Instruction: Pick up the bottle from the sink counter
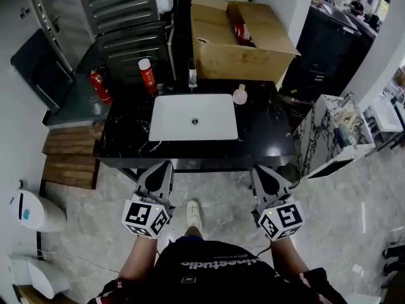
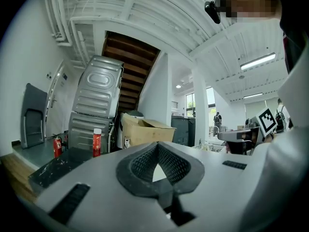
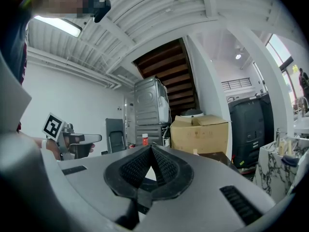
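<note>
On the black sink counter (image 1: 266, 132) a red bottle (image 1: 147, 75) with a white cap stands at the back left of the white sink (image 1: 193, 117). A slim clear bottle (image 1: 192, 75) stands behind the sink, and a small round pinkish bottle (image 1: 240, 95) at its back right corner. My left gripper (image 1: 166, 165) and right gripper (image 1: 258, 170) hang side by side just in front of the counter's near edge, both shut and empty. The left gripper view shows shut jaws (image 2: 157, 144) with the red bottle (image 2: 97, 142) far off to the left. The right gripper (image 3: 151, 147) points toward the red bottle (image 3: 145, 139).
A large open cardboard box (image 1: 240, 40) sits at the back right of the counter. A red fire extinguisher (image 1: 99, 84) stands on the low grey platform to the left, by a grey metal appliance (image 1: 126, 24). A marble-patterned stand (image 1: 326, 135) is at the right.
</note>
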